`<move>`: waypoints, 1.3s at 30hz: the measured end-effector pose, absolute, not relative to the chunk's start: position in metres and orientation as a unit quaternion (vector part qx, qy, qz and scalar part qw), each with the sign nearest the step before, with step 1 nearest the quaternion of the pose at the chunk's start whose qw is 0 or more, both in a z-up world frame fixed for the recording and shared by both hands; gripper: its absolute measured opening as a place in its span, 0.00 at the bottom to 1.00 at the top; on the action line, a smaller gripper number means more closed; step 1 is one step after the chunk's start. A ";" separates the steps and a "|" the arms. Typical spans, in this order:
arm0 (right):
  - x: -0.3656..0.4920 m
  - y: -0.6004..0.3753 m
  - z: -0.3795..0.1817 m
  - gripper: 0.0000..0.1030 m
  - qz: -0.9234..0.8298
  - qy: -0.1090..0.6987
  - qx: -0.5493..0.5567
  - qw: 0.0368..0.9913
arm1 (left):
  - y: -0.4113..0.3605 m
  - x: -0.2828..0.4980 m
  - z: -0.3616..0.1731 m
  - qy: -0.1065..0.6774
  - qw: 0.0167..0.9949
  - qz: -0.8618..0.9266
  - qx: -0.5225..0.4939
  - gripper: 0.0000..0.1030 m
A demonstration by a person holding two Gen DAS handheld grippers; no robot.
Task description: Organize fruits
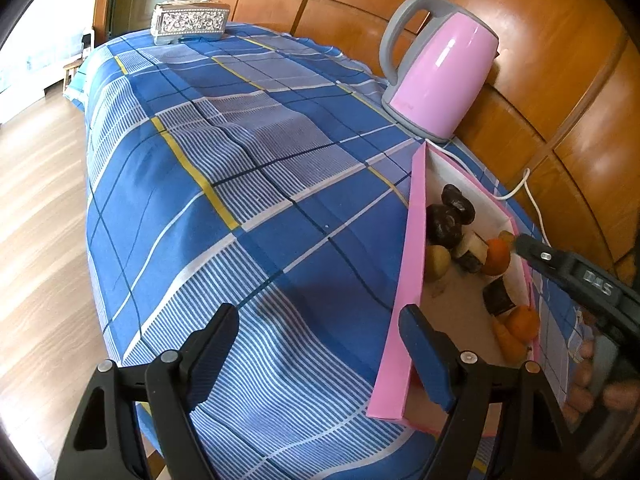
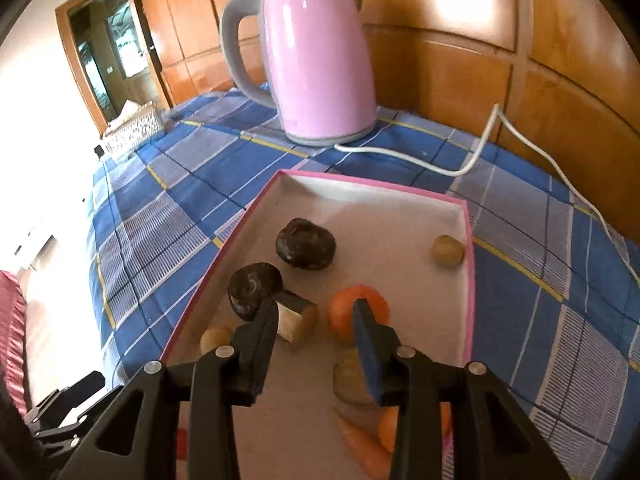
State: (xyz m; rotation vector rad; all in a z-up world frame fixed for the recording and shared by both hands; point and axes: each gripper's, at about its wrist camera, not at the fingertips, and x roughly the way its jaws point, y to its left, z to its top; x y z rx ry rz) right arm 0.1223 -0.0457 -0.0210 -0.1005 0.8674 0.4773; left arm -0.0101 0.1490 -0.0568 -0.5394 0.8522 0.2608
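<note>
Left wrist view: left gripper (image 1: 320, 354) hangs over the near end of the table, jaws spread wide, nothing between them; its right finger (image 1: 426, 360) sits just at the near left wall of the pink tray (image 1: 412, 240), whether touching I cannot tell. Blue plaid cloth (image 1: 240, 184) covers the whole table. The tray lies along the right side of the cloth, the fruits lying in it: two dark round pieces (image 1: 444, 222) at the far part, a tan one (image 1: 437, 260) against the left wall, an orange fruit (image 1: 497, 255) near the right wall, another orange one (image 1: 524, 322) with a carrot-like piece (image 1: 510, 340) nearer. The right gripper (image 1: 532, 250) comes in from the right over the tray's rim, tip close by the first orange fruit; from here its opening is hard to judge. Pink kettle (image 1: 440, 68) stands beyond the tray by the wooden panel wall (image 1: 560, 60); tissue box (image 1: 190, 22) at the far end. Right wrist view: right gripper (image 2: 316, 328) is inside the tray (image 2: 466, 320), jaws parted, nothing gripped; right finger pad (image 2: 366, 344) overlaps the orange fruit (image 2: 348, 312), left finger (image 2: 260, 344) lies in front of a cut block with pale face (image 2: 298, 320). Dark pieces (image 2: 306, 248) sit ahead, a small tan ball (image 2: 447, 251) by the right wall. Kettle (image 2: 320, 60) behind, white cord (image 2: 460, 168) trailing right.
</note>
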 end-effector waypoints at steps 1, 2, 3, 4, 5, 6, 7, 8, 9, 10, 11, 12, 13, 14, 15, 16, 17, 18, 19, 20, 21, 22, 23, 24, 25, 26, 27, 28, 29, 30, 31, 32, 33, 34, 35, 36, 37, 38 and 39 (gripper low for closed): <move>0.120 -0.051 -0.018 0.37 0.228 0.412 -0.043 0.881 | 0.149 -0.010 -0.056 0.406 0.868 0.125 -0.256 0.80; 0.116 -0.057 -0.015 0.37 0.225 0.406 -0.037 0.885 | 0.148 -0.010 -0.056 0.406 0.869 0.124 -0.255 0.80; 0.113 -0.062 -0.012 0.37 0.221 0.401 -0.033 0.888 | 0.146 -0.010 -0.055 0.407 0.869 0.123 -0.253 0.80; 0.109 -0.069 -0.010 0.37 0.216 0.395 -0.029 0.892 | 0.145 -0.010 -0.055 0.407 0.870 0.122 -0.252 0.80; 0.104 -0.078 -0.008 0.37 0.210 0.390 -0.023 0.896 | 0.144 -0.010 -0.054 0.406 0.871 0.120 -0.250 0.80; 0.100 -0.086 -0.007 0.37 0.200 0.386 -0.021 0.900 | 0.143 -0.010 -0.054 0.407 0.871 0.120 -0.249 0.80; 0.097 -0.094 -0.006 0.37 0.191 0.383 -0.019 0.903 | 0.142 -0.011 -0.053 0.407 0.871 0.118 -0.247 0.80; 0.092 -0.106 -0.007 0.38 0.175 0.382 -0.015 0.907 | 0.141 -0.011 -0.052 0.406 0.873 0.117 -0.246 0.80; 0.088 -0.116 -0.009 0.38 0.163 0.382 -0.010 0.910 | 0.140 -0.011 -0.052 0.405 0.874 0.116 -0.244 0.80; 0.086 -0.124 -0.010 0.37 0.154 0.382 -0.006 0.911 | 0.139 -0.011 -0.051 0.404 0.874 0.115 -0.243 0.80; 0.082 -0.138 -0.013 0.37 0.133 0.384 -0.001 0.914 | 0.138 -0.012 -0.050 0.404 0.875 0.113 -0.242 0.80; 0.079 -0.150 -0.016 0.38 0.118 0.386 0.004 0.915 | 0.137 -0.012 -0.049 0.404 0.875 0.112 -0.241 0.80; 0.076 -0.162 -0.019 0.38 0.102 0.388 0.010 0.916 | 0.136 -0.012 -0.049 0.404 0.876 0.110 -0.239 0.80; 0.072 -0.174 -0.022 0.37 0.085 0.391 0.015 0.916 | 0.135 -0.012 -0.048 0.404 0.877 0.109 -0.237 0.80; 0.069 -0.182 -0.025 0.38 0.073 0.393 0.018 0.917 | 0.134 -0.012 -0.048 0.404 0.877 0.108 -0.236 0.80; 0.065 -0.194 -0.028 0.38 0.055 0.395 0.022 0.917 | 0.133 -0.012 -0.048 0.404 0.878 0.107 -0.235 0.80; 0.061 -0.208 -0.032 0.37 0.035 0.398 0.027 0.916 | 0.132 -0.012 -0.047 0.405 0.878 0.106 -0.233 0.80; 0.056 -0.222 -0.035 0.37 0.015 0.400 0.034 0.916 | 0.131 -0.012 -0.047 0.405 0.878 0.105 -0.232 0.80; 0.053 -0.231 -0.036 0.37 0.003 0.402 0.038 0.915 | 0.131 -0.012 -0.046 0.404 0.879 0.104 -0.231 0.80; 0.048 -0.247 -0.039 0.37 -0.018 0.403 0.047 0.914 | 0.130 -0.012 -0.046 0.404 0.880 0.103 -0.229 0.80; 0.045 -0.255 -0.041 0.38 -0.029 0.404 0.051 0.913 | 0.129 -0.012 -0.045 0.404 0.880 0.102 -0.228 0.81; 0.041 -0.267 -0.042 0.38 -0.046 0.404 0.057 0.912 | 0.129 -0.012 -0.045 0.403 0.881 0.102 -0.227 0.81; 0.036 -0.280 -0.044 0.37 -0.065 0.405 0.065 0.910 | 0.128 -0.012 -0.044 0.403 0.881 0.101 -0.225 0.81; 0.032 -0.290 -0.046 0.37 -0.078 0.406 0.070 0.908 | 0.127 -0.012 -0.044 0.403 0.882 0.100 -0.223 0.81; 0.029 -0.296 -0.046 0.38 -0.087 0.405 0.073 0.907 | 0.126 -0.012 -0.043 0.402 0.883 0.099 -0.221 0.81; 0.024 -0.305 -0.048 0.38 -0.101 0.405 0.076 0.905 | 0.124 -0.012 -0.043 0.401 0.884 0.098 -0.218 0.81; 0.020 -0.312 -0.049 0.38 -0.112 0.405 0.079 0.904 | 0.123 -0.012 -0.042 0.401 0.885 0.097 -0.216 0.81; 0.019 -0.315 -0.050 0.38 -0.118 0.404 0.079 0.904 | 0.122 -0.012 -0.042 0.401 0.885 0.096 -0.214 0.81; 0.015 -0.319 -0.051 0.38 -0.127 0.403 0.079 0.903 | 0.121 -0.012 -0.041 0.401 0.886 0.095 -0.211 0.81; 0.012 -0.321 -0.053 0.38 -0.134 0.403 0.078 0.902 | 0.119 -0.012 -0.041 0.402 0.887 0.093 -0.208 0.81; 0.013 -0.325 -0.056 0.38 -0.136 0.403 0.078 0.902 | 0.118 -0.011 -0.041 0.402 0.888 0.092 -0.204 0.81; 0.012 -0.326 -0.058 0.38 -0.138 0.405 0.079 0.900 | 0.116 -0.011 -0.040 0.402 0.889 0.091 -0.200 0.81; 0.011 -0.326 -0.060 0.38 -0.139 0.406 0.079 0.900 | 0.114 -0.011 -0.039 0.402 0.890 0.089 -0.195 0.81; 0.010 -0.326 -0.062 0.38 -0.139 0.407 0.079 0.900 | 0.112 -0.011 -0.038 0.401 0.892 0.088 -0.191 0.81; 0.009 -0.324 -0.063 0.38 -0.138 0.406 0.077 0.900 | 0.110 -0.011 -0.038 0.400 0.893 0.087 -0.188 0.82; 0.008 -0.320 -0.063 0.38 -0.135 0.403 0.072 0.902 | 0.108 -0.011 -0.037 0.400 0.894 0.086 -0.184 0.82; 0.007 -0.317 -0.063 0.38 -0.131 0.402 0.069 0.904 | 0.107 -0.011 -0.036 0.399 0.895 0.085 -0.180 0.82; 0.007 -0.312 -0.062 0.38 -0.124 0.399 0.063 0.906 | 0.105 -0.011 -0.035 0.398 0.896 0.084 -0.177 0.83; 0.007 -0.307 -0.061 0.38 -0.118 0.397 0.060 0.908 | 0.104 -0.011 -0.035 0.398 0.897 0.083 -0.175 0.83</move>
